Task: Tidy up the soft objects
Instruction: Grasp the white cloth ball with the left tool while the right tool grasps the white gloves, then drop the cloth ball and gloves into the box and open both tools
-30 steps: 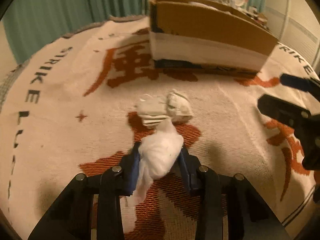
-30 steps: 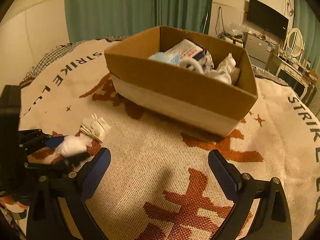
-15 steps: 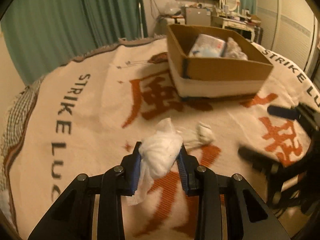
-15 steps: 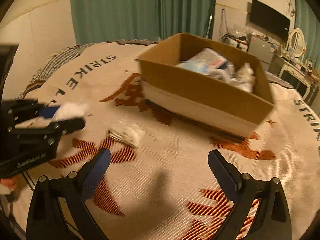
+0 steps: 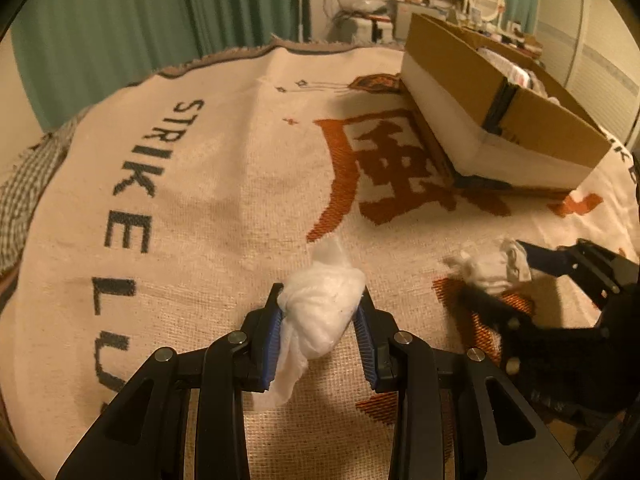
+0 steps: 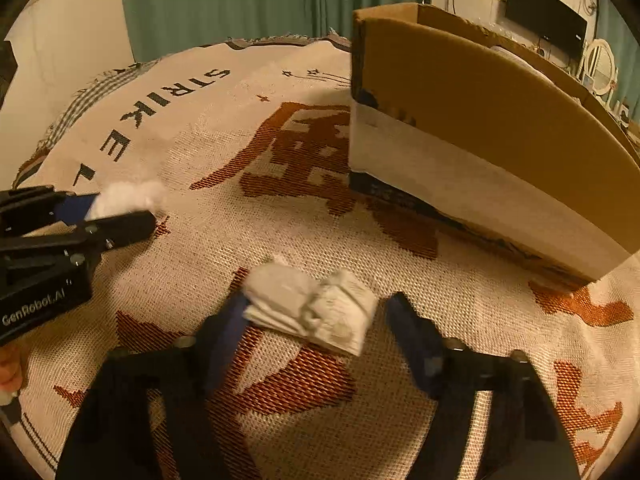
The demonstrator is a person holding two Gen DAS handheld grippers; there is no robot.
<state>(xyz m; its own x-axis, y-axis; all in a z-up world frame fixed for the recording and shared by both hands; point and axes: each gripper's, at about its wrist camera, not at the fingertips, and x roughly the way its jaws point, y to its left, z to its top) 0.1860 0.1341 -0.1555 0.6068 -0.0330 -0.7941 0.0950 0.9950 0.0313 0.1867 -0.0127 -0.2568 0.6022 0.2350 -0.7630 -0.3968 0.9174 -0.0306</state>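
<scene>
Meanwhile we kept the left gripper [image 5: 320,320] clenched on a white cloth wad [image 5: 320,312], lifted for the cardboard box [image 6: 480,128], while our right gripper [image 6: 316,320] had just been closing around the folded grey bundle [image 6: 312,308] on the blanket [image 6: 240,240], fingers not yet pressing.

A cream woven blanket [image 5: 224,216] with rust-orange characters and dark "STRIKE" lettering covered the surface. Green curtains [image 5: 132,20] hung behind it. Farther back stood a wall-mounted dark television [image 6: 546,30], an oval white-framed mirror [image 6: 600,65] and a cluttered desk [image 5: 384,16].
</scene>
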